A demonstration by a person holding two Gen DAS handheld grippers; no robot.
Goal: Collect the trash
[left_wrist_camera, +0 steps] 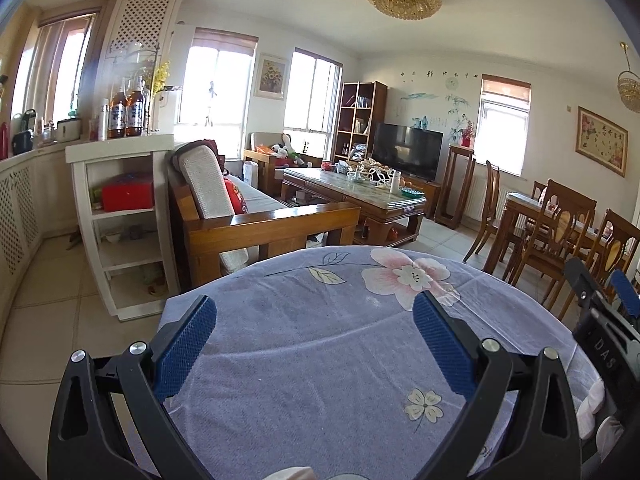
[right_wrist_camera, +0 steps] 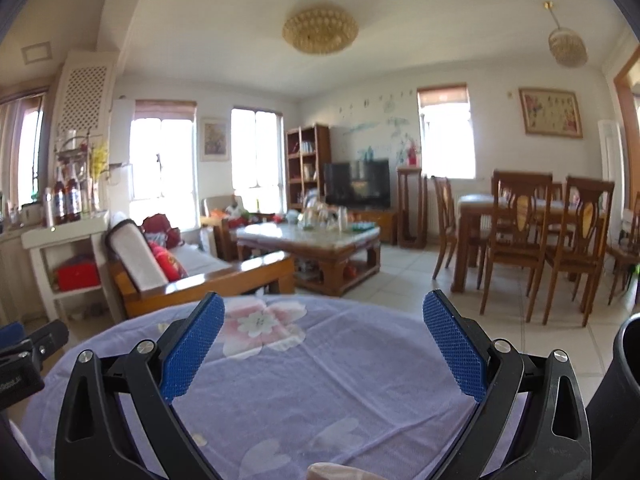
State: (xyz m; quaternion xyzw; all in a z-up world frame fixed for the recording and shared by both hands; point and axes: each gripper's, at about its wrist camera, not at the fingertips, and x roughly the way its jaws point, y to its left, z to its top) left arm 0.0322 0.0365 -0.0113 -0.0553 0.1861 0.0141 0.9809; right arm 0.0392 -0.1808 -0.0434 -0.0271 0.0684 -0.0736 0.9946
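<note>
Nearest each lens, the left gripper (left_wrist_camera: 314,308) and right gripper (right_wrist_camera: 323,310) hang with fingers spread wide, empty, above a table (left_wrist_camera: 320,344) draped in lilac floral cloth. Only the right wrist view shows a dark container rim (right_wrist_camera: 624,384) at its right edge; its contents are hidden. Only the left view shows crumpled white paper (left_wrist_camera: 600,408) near the table's right edge. Beyond stand a wooden sofa (left_wrist_camera: 256,224), a coffee table (left_wrist_camera: 360,196) and a dining set (right_wrist_camera: 532,224).

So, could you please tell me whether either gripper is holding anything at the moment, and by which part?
Nothing is held: the left gripper and right gripper are both open over the lilac floral tablecloth.
</note>
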